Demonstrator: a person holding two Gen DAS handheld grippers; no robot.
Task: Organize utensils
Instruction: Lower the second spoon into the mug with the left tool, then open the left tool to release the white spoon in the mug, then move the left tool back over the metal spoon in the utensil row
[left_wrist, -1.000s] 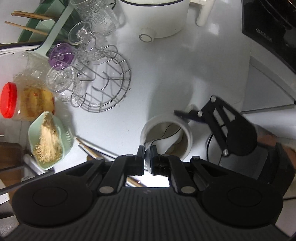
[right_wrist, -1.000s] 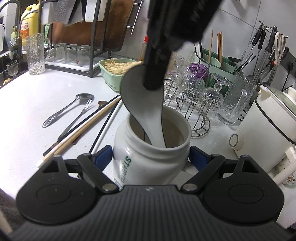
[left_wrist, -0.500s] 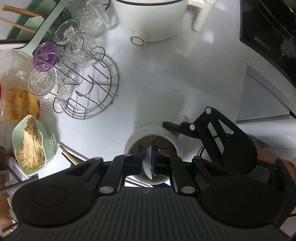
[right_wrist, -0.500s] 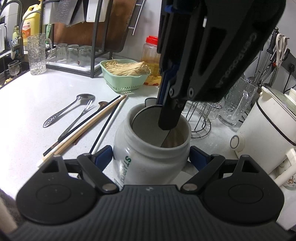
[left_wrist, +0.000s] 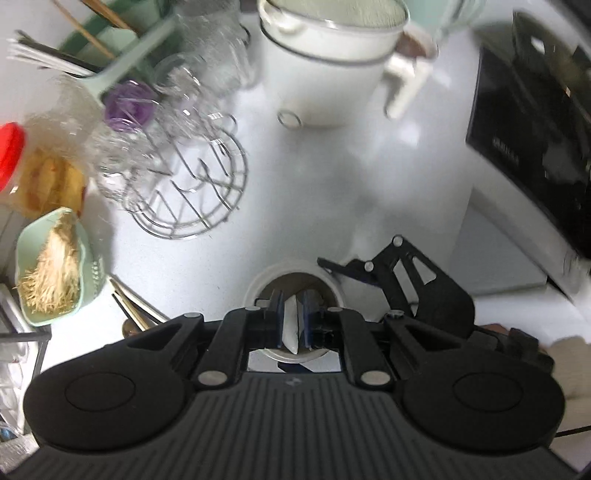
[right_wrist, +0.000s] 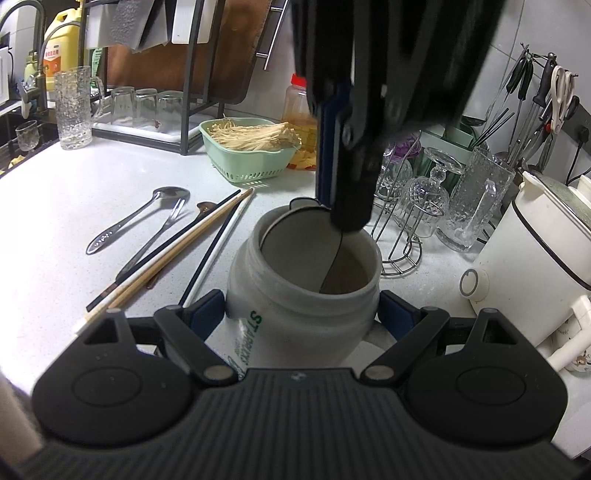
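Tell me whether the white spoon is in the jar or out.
In. The white spoon stands inside the jar, bowl at the rim, between the left gripper's jaws.

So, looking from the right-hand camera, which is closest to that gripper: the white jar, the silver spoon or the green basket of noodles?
1. White ceramic jar, directly between the right gripper fingers.
2. Silver metal spoon, lying on the counter to the left, farther off.
3. Pale green plastic basket of thin noodles, behind the spoon, nearer the back wall.
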